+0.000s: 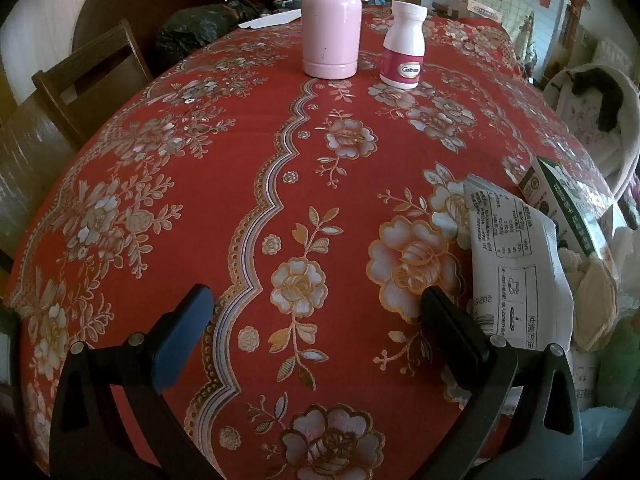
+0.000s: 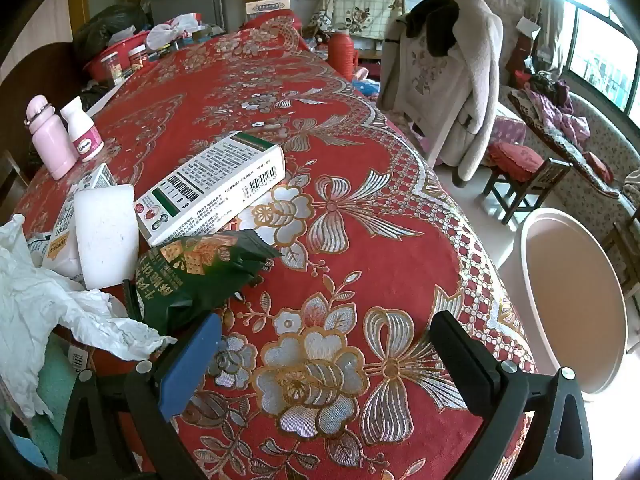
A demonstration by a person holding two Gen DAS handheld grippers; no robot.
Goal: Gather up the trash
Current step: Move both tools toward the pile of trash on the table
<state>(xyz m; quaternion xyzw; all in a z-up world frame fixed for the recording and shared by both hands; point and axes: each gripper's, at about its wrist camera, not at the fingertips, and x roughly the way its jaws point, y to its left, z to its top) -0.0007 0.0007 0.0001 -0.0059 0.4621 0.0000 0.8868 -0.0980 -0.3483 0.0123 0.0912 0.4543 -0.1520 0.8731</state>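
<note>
Trash lies on the red floral tablecloth point(image 2: 360, 128): a white medicine box point(image 2: 216, 186), a dark green cracker wrapper point(image 2: 200, 272), a white foam block point(image 2: 106, 232), crumpled white tissue point(image 2: 48, 304) and a printed white packet point(image 1: 516, 264). The packet and a green-white box point(image 1: 568, 200) show at the right in the left wrist view. My right gripper point(image 2: 328, 336) is open and empty over the cloth, right of the wrapper. My left gripper point(image 1: 316, 304) is open and empty, just left of the packet.
A pink flask point(image 1: 330, 20) and a white pill bottle point(image 1: 404, 46) stand at the far side. A pink bin point(image 2: 576, 296) stands on the floor past the table's right edge. A chair with a coat point(image 2: 444, 80) and a stool point(image 2: 524, 176) are beyond it.
</note>
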